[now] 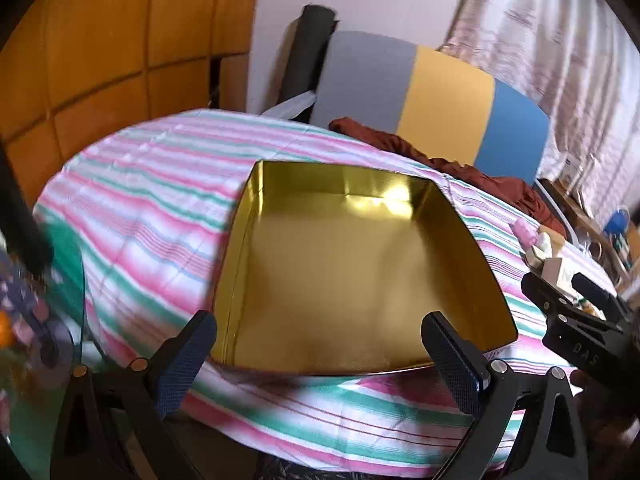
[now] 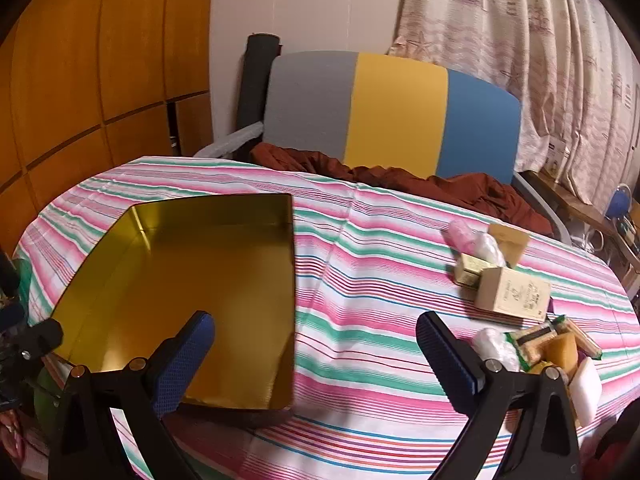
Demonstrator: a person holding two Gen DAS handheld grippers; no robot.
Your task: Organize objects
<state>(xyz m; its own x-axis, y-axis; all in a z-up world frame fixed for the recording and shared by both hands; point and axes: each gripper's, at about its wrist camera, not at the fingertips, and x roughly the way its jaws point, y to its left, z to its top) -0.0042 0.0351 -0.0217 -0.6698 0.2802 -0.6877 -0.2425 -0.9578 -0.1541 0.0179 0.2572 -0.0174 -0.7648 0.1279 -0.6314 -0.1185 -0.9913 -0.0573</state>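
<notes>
We see the shiny gold rectangular metal tin (image 1: 340,272) just ahead of our left gripper (image 1: 320,354); both it and the right gripper (image 2: 316,354) gape wide, empty, above the striped cloth (image 2: 380,248).

Left of the left tongs (image 1: 319,354), a patterned purple thing (image 1: 24,320) at the picture's edge is too blurred to name. Right of the right tongs (image 2: 316,354), a white block (image 2: 585,394) and the wrapped packets (image 2: 536,344) lie partly hidden behind the finger. The printing on the beige box (image 2: 516,294) ahead is too small to read. The surface (image 2: 380,264) is cut off at the bottom edge.
</notes>
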